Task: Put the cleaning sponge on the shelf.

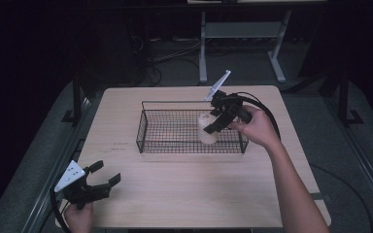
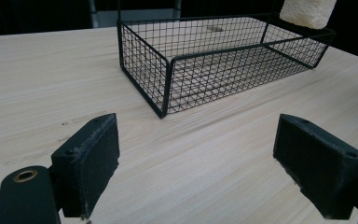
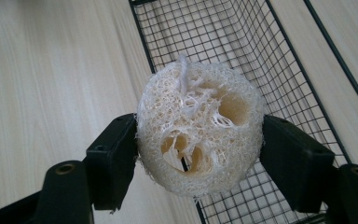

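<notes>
No readable writing – only a faint dark mark on the table [image 1: 184, 194] left of the wire basket [image 1: 145, 127], too small to read. Table is pale wood grain, centre frame; dark room behind, desk legs at upper centre. Right gripper [image 1: 212, 121] at the basket's right end, jaws clamped on a loofah [image 3: 199, 128] held above the basket's rim. Left gripper [image 1: 104, 175] at lower left – jaws spread wide, holding nothing, just above the bare tabletop.
</notes>
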Tool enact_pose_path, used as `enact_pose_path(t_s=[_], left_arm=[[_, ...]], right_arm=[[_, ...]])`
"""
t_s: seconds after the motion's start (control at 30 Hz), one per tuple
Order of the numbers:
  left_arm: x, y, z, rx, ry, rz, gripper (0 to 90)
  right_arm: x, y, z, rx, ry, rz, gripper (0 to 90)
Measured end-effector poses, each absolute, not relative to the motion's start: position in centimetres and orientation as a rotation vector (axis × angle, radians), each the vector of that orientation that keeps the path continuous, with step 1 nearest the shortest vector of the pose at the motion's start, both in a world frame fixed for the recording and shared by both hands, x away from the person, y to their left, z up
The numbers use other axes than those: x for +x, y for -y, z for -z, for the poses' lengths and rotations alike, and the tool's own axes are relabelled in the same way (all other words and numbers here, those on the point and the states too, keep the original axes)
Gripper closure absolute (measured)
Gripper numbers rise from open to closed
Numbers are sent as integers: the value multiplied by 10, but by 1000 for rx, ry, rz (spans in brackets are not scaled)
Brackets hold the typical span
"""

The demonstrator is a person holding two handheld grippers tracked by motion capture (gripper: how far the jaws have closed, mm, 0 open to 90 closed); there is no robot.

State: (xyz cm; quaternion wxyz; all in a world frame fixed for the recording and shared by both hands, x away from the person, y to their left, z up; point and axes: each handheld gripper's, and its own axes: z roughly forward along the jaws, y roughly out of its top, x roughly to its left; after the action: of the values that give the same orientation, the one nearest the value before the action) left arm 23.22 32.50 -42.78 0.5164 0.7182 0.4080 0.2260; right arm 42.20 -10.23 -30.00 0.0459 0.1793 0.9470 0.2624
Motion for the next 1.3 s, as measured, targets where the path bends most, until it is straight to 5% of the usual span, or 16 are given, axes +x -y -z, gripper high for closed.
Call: enact_pose_path(t_s=[1.3], left_arm=[[233, -326, 428, 1724, -979, -542, 138]], right_arm=[[480, 85, 324, 702, -2908, -706, 286]])
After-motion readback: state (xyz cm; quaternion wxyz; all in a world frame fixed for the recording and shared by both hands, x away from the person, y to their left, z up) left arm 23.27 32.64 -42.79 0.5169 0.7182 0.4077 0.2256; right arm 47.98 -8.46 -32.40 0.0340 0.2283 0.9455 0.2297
